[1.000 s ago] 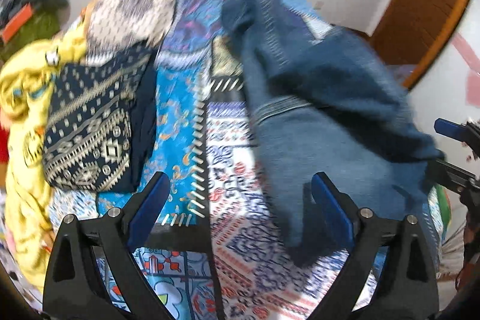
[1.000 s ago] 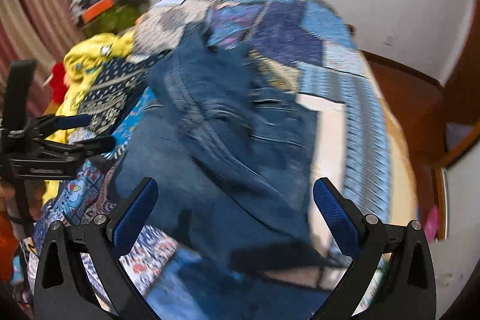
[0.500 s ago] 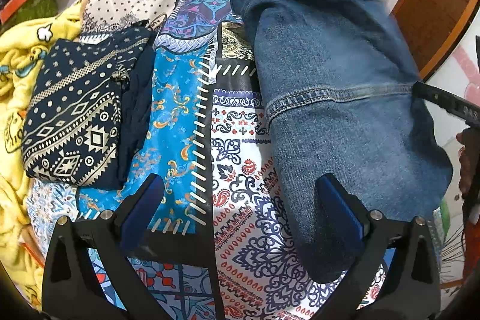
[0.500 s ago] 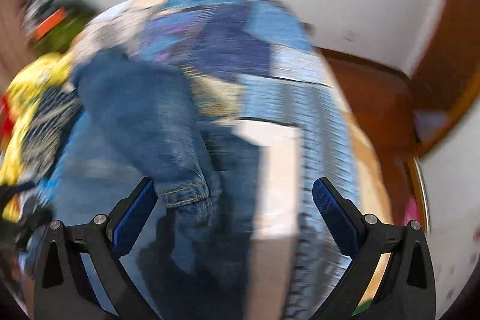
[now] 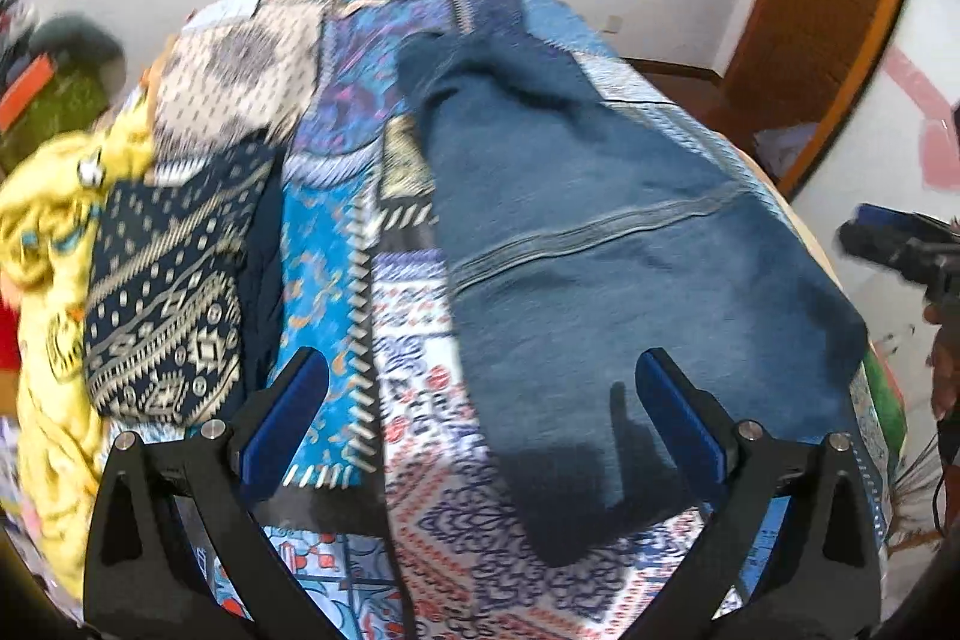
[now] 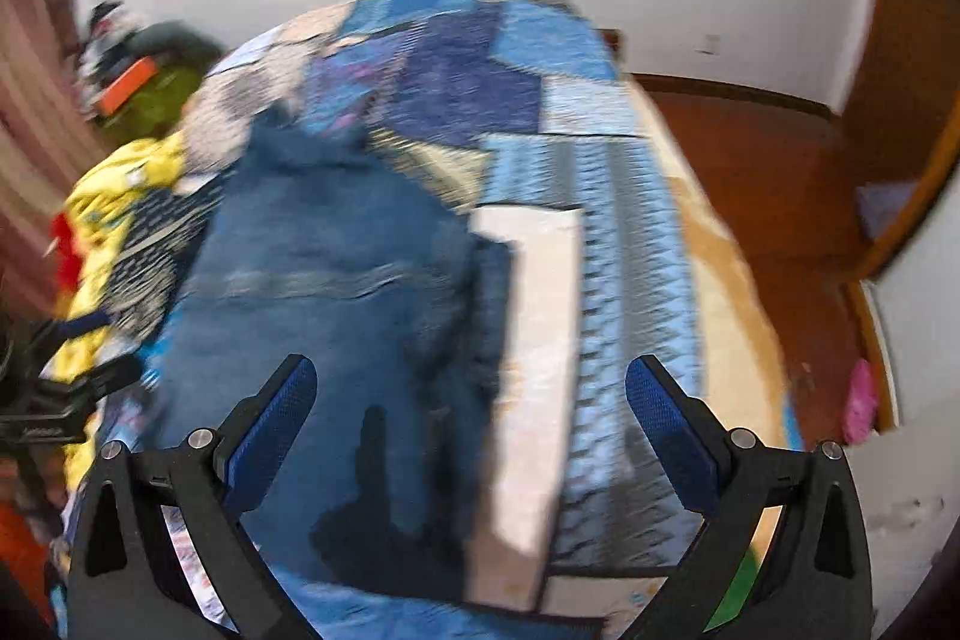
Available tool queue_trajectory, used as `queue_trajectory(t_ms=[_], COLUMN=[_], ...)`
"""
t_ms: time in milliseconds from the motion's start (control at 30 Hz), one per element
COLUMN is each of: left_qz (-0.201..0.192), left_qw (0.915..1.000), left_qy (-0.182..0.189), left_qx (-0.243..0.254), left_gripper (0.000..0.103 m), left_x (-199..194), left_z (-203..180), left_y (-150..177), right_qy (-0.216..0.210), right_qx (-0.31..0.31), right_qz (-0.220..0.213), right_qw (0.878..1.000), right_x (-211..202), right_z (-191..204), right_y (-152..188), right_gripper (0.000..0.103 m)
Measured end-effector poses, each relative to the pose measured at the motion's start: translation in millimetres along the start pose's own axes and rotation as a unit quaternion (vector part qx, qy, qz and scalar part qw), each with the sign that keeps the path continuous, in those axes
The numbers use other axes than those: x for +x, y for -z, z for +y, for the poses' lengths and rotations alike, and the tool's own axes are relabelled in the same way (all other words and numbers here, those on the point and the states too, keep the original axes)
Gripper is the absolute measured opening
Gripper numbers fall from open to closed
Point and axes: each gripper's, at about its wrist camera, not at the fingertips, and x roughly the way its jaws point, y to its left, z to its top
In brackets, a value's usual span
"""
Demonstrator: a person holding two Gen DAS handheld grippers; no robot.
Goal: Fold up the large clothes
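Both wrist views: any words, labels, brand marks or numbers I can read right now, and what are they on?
None can be read.
Jeans: stitched seam only, no label showing.
Left gripper, seen in the right wrist view: a faint pale mark on its body, too blurred to read.
Yellow garment: printed figures, blurred, no legible text.
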Motion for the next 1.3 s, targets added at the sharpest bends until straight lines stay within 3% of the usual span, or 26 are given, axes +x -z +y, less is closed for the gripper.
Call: queue_trajectory(t_ms=[200, 400, 500, 667, 933, 1067, 1167, 1300], left_qz=[0.032, 0.046, 0.049, 0.025, -0.014, 0.008, 0.051, 0.11], left_qw=[0.9978, 0.9978, 0.9976, 0.9969, 0.9971, 0.9992, 0.9982, 0.9854], left_qy=[-0.023, -0.018, -0.021, -0.043, -0.049, -0.015, 0.033, 0.112], left_qx=[0.052, 0.043, 0.044, 0.061, 0.056, 0.035, -0.001, -0.066], left_gripper=[0.103, 0.103, 0.103, 0.103, 0.103, 0.103, 0.103, 0.103], left_x=[15, 16, 11, -5, -11, 11, 40, 81], left_z=[-28, -23, -19, -18, -11, -4, 8, 25], left_y=[14, 31, 30, 20, -20, -30, -32, -28], right_qy=[-0.001, -0.048, -0.053, -0.045, -0.078, -0.105, -0.115, -0.148], right_qx=[-0.023, 0.057, 0.074, 0.058, 0.054, 0.066, 0.077, 0.111], right_qz=[0.068, 0.098, 0.108, 0.084, 0.031, 0.042, 0.079, 0.136], right_qw=[0.997, 0.992, 0.99, 0.994, 0.995, 0.991, 0.987, 0.973], right_x=[44, 44, 38, 17, 12, 32, 65, 108], right_z=[13, -23, -34, -31, -26, -25, -29, -41], right_y=[26, 58, 61, 53, 14, 4, 3, 9], right_gripper=[0.102, 0.103, 0.103, 0.103, 0.103, 0.103, 0.103, 0.103])
